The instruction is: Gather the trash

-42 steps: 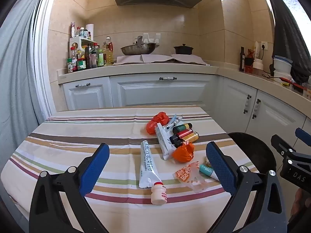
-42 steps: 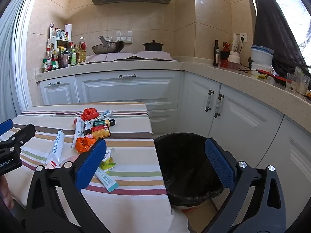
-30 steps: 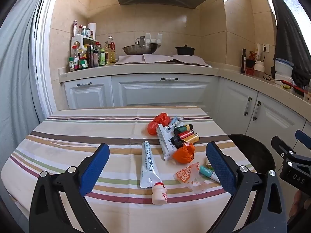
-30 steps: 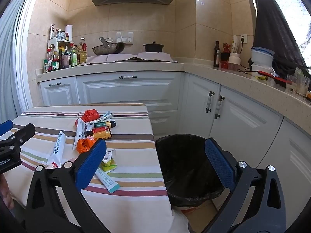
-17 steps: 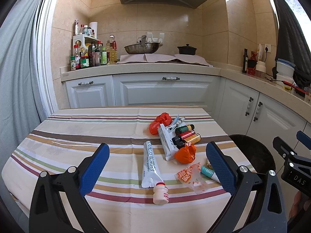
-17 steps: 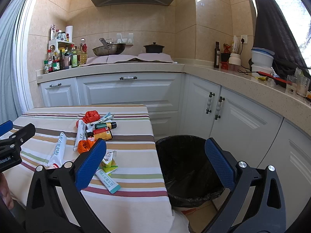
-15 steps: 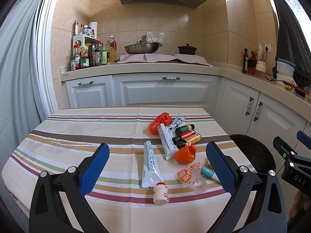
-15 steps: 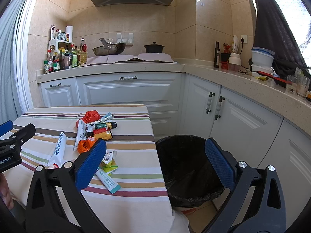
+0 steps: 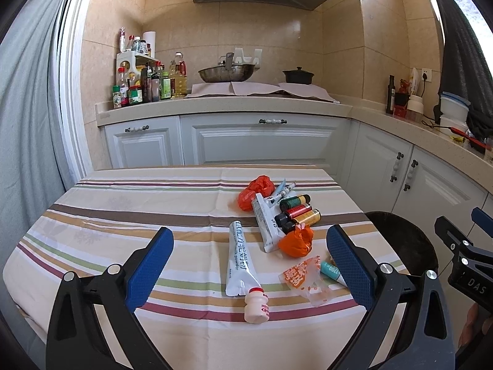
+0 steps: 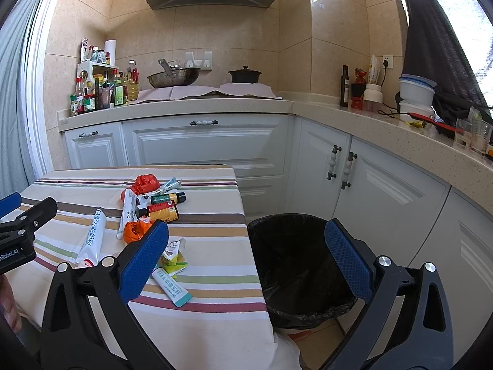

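Note:
Trash lies on the striped tablecloth [image 9: 123, 215]: a white pouch [image 9: 239, 259], a small yoghurt bottle [image 9: 256, 305], two orange bag wads [image 9: 296, 240] [image 9: 257, 189], three small bottles [image 9: 297, 211], a white tube [image 9: 264, 222], an orange wrapper [image 9: 303, 276] and a teal tube [image 10: 171, 286]. A black-lined bin [image 10: 299, 265] stands on the floor right of the table. My left gripper [image 9: 249, 265] is open and empty above the near table edge. My right gripper [image 10: 246, 265] is open and empty, above the table corner and bin.
White cabinets [image 10: 209, 145] and a counter run along the back and right walls. On the counter are condiment bottles [image 9: 144, 84], a wok [image 9: 228, 72] and a black pot [image 9: 298, 75]. A grey curtain [image 9: 27, 108] hangs at the left.
Both grippers have drifted slightly; the view shifted a little. Nothing on the table moved, and both stay open.

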A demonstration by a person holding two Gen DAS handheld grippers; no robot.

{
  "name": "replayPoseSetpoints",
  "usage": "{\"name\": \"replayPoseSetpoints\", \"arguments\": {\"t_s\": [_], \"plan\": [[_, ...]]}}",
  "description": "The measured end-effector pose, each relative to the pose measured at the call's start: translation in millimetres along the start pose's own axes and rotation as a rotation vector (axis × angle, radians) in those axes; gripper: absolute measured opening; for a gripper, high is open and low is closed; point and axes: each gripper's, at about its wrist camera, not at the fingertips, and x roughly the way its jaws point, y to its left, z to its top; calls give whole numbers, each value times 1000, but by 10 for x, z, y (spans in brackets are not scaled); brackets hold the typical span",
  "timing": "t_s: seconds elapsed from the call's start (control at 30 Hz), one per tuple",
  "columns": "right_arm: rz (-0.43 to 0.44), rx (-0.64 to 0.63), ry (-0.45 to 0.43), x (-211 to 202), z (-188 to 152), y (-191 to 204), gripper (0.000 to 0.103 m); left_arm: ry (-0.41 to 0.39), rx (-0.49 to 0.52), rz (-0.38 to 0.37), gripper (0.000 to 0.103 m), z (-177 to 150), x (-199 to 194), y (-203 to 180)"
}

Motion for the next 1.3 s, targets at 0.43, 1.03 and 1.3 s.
{"name": "replayPoseSetpoints", "arguments": {"t_s": [0.43, 1.03, 1.3], "plan": [[2, -1, 3, -2, -4, 29, 99, 8, -1, 1, 97, -20, 12, 14], [2, -1, 6, -3, 1, 44, 99, 10, 0, 1, 97, -19, 19, 16], [2, -2, 8, -2, 4, 47, 99, 9, 1, 0, 97, -25, 18, 22]]}}
